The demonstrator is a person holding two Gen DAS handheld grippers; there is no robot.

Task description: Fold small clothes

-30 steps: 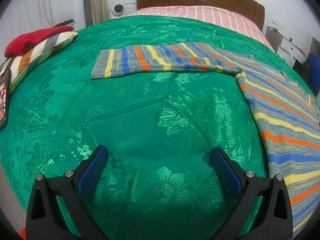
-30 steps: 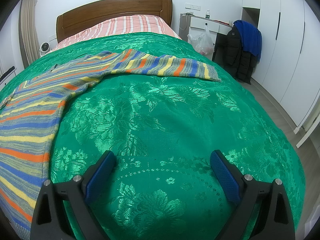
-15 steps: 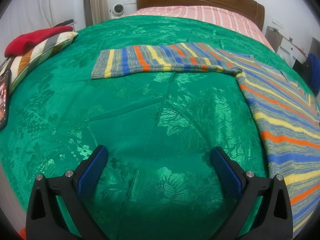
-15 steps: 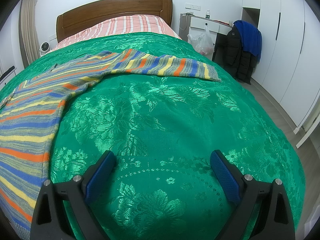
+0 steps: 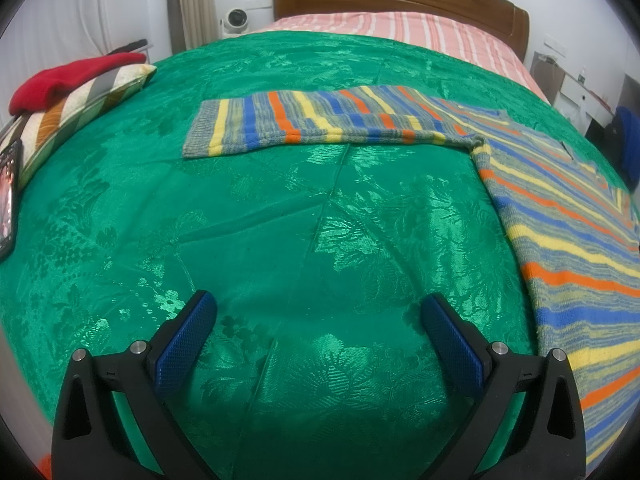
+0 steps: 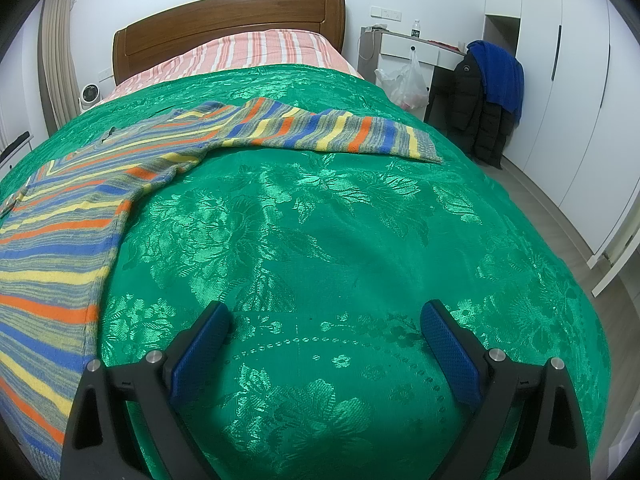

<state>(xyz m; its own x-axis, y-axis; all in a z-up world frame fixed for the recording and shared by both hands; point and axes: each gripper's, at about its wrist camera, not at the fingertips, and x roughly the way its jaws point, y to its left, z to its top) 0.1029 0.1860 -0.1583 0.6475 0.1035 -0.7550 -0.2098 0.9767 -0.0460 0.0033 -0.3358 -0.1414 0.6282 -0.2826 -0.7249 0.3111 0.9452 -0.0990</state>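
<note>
A striped sweater in blue, orange, yellow and grey lies flat on the green bedspread. In the left wrist view its body (image 5: 568, 240) fills the right side and one sleeve (image 5: 304, 124) stretches left across the bed. In the right wrist view the body (image 6: 60, 240) is at the left and the other sleeve (image 6: 332, 136) stretches right. My left gripper (image 5: 318, 312) is open and empty above bare bedspread, near the sweater's left edge. My right gripper (image 6: 324, 320) is open and empty above bare bedspread, to the right of the sweater's body.
A striped pillow (image 5: 76, 116) with a red garment (image 5: 68, 80) on it lies at the bed's left edge, with a phone (image 5: 8, 200) beside it. A wooden headboard (image 6: 224, 28) stands at the far end. A desk, a bag and a chair with jackets (image 6: 488, 92) stand right of the bed.
</note>
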